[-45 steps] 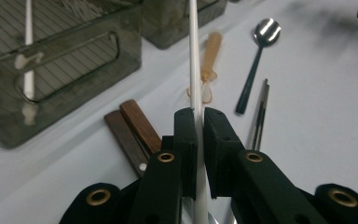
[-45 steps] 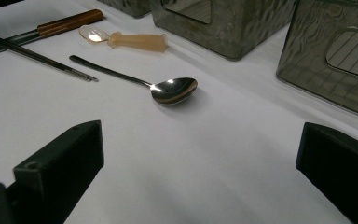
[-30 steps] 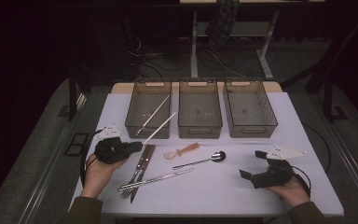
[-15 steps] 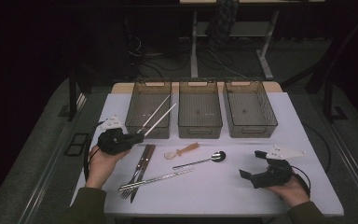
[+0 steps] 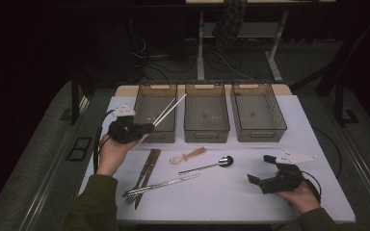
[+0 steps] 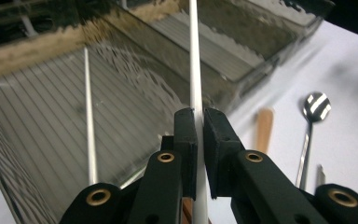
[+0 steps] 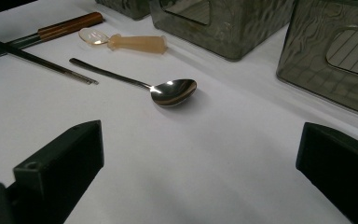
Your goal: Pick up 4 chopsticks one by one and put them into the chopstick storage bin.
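My left gripper [image 5: 147,128] [image 6: 200,123] is shut on a thin white chopstick [image 5: 176,103] [image 6: 195,70], held just in front of the left clear bin [image 5: 156,85] [image 6: 135,93]. The stick slants up and to the right over that bin, its tip near the middle bin [image 5: 206,130]. A second white chopstick [image 6: 88,116] lies inside the left bin. My right gripper [image 5: 260,169] [image 7: 203,140] rests low on the white table at the right, jaws wide open with nothing between them. A steel spoon [image 5: 212,165] [image 7: 172,91] lies beyond it.
A right clear bin [image 5: 260,132] completes the row at the back. On the table lie a small amber spoon [image 5: 188,155] [image 7: 135,43], wooden-handled cutlery [image 5: 147,166] and a long metal utensil [image 5: 168,183]. The table's front edge runs close to both hands.
My left gripper has lifted and moved away from me toward the left bin, carrying the white chopstick with it. The right gripper has stayed put.
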Demonstrator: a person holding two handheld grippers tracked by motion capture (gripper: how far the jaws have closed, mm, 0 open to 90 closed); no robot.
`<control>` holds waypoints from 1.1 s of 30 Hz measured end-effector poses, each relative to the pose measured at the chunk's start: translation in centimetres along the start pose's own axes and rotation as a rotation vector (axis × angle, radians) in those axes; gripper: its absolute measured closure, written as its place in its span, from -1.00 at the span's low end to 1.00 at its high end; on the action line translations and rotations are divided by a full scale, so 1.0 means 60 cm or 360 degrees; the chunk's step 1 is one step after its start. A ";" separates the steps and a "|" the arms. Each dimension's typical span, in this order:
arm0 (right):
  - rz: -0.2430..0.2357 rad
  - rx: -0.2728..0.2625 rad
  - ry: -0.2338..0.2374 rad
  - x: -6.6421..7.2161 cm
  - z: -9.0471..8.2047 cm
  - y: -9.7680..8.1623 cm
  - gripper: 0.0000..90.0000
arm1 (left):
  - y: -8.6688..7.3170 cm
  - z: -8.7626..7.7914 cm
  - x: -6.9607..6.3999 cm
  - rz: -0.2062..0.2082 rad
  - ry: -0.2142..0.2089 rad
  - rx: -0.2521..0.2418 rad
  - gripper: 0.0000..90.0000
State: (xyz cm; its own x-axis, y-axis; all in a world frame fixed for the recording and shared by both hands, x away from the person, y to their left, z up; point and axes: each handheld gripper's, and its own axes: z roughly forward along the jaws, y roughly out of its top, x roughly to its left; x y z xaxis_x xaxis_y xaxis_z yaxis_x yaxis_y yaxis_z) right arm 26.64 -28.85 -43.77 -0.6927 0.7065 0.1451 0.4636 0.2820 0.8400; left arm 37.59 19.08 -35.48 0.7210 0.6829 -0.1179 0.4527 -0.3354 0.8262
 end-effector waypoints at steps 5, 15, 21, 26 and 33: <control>0.0012 -0.0008 0.0002 0.001 -0.002 0.000 -0.99 | 0.035 0.016 0.014 0.0010 0.0038 0.0016 0.86; 0.0018 -0.0026 0.0010 0.000 -0.005 0.000 -0.99 | 0.067 0.051 0.054 -0.0013 0.0128 0.0028 0.86; 0.0021 -0.0025 0.0011 0.001 -0.005 0.000 -0.99 | 0.064 0.072 0.081 -0.0069 0.0165 0.0014 0.86; 0.0018 -0.0027 0.0003 0.001 -0.005 0.000 -0.99 | 0.057 0.085 0.099 -0.0094 0.0197 0.0031 0.86; 0.0023 -0.0036 -0.0002 0.000 -0.006 -0.001 -0.99 | 0.037 0.106 0.117 -0.0159 0.0216 0.0121 0.86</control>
State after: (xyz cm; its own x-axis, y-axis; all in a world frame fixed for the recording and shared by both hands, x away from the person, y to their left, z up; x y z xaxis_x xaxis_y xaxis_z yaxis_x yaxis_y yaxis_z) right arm 26.41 -29.12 -43.61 -0.6851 0.7114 0.1568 0.4610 0.2567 0.8495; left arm 47.00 18.97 -37.97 0.5954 0.7948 -0.1178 0.5607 -0.3060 0.7694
